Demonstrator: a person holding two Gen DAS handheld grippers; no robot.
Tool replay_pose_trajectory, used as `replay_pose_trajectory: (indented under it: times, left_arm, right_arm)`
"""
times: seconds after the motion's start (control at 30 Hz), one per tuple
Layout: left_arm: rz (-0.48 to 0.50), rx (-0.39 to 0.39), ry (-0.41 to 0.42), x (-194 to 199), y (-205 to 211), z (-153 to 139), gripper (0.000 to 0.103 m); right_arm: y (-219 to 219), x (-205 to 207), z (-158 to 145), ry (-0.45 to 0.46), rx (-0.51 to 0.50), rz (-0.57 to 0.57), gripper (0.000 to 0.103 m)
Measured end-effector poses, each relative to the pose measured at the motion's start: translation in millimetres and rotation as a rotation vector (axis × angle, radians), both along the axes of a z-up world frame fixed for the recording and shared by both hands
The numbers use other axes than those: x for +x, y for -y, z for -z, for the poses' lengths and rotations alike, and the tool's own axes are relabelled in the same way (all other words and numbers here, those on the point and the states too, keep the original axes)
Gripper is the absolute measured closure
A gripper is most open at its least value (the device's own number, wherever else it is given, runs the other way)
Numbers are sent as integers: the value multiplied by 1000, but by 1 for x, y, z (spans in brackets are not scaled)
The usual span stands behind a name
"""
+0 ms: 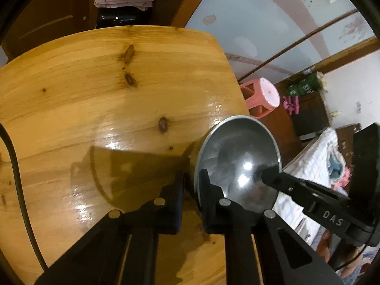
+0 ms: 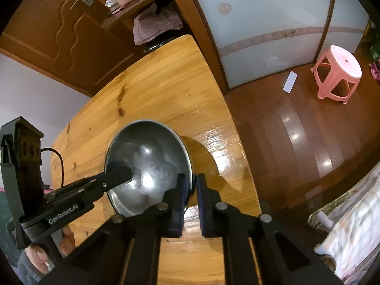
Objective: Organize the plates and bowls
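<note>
A shiny steel bowl (image 1: 239,161) is held above the wooden table (image 1: 95,95), tilted, near the table's right edge. My left gripper (image 1: 191,185) is shut on the bowl's left rim, one finger inside and one outside. My right gripper (image 2: 190,187) is shut on the bowl's right rim (image 2: 187,163) the same way. In the left wrist view the right gripper's finger (image 1: 273,175) reaches into the bowl from the right. In the right wrist view the left gripper's finger (image 2: 118,173) reaches in from the left. The bowl (image 2: 147,166) looks empty.
A pink plastic stool (image 2: 337,71) stands on the dark wooden floor (image 2: 285,130) beyond the table's right edge. A bed with light bedding (image 1: 318,163) lies to the right. A black cable (image 1: 16,166) crosses the table's left side. Sliding glass doors (image 2: 261,23) stand behind.
</note>
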State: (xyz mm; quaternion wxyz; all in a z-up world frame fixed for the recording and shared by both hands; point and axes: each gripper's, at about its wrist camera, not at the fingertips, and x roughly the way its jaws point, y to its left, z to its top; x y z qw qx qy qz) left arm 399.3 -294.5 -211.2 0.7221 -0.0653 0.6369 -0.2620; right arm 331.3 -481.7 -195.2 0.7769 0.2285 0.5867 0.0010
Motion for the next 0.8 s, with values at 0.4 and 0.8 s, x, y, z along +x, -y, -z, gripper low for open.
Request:
replay_pose_trajectory:
  times: [0.4,0.8]
  left_arm:
    - [20,-12,40,-52,-35,-68,93]
    - [32,10,128,-166,-105,-143,92]
  right_arm:
    - [-21,-47,-61,79,28,-31,94]
    - [-79,-150,-129,183,3,-119,95]
